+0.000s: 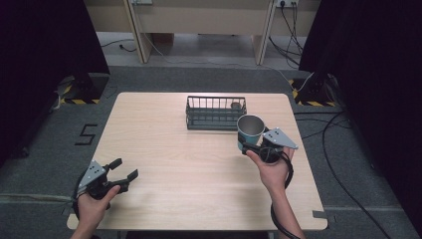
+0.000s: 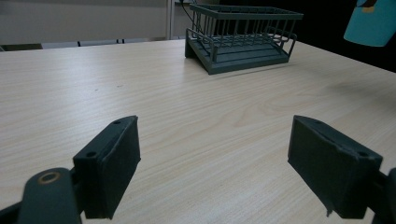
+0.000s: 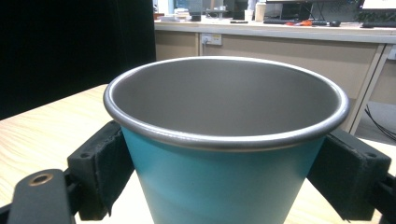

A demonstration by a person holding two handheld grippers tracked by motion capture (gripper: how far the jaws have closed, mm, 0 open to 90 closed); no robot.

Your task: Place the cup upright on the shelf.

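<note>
Teal metal cup [image 1: 250,130] is clamped by right gripper [image 1: 255,148], not yet placed in wire basket [image 1: 215,113]; left gripper [image 1: 124,169] is held wide apart, idle

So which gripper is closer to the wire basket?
Right. The right gripper, holding the teal cup, sits just in front of the wire basket; the left gripper waits open at the table's near left corner.
</note>
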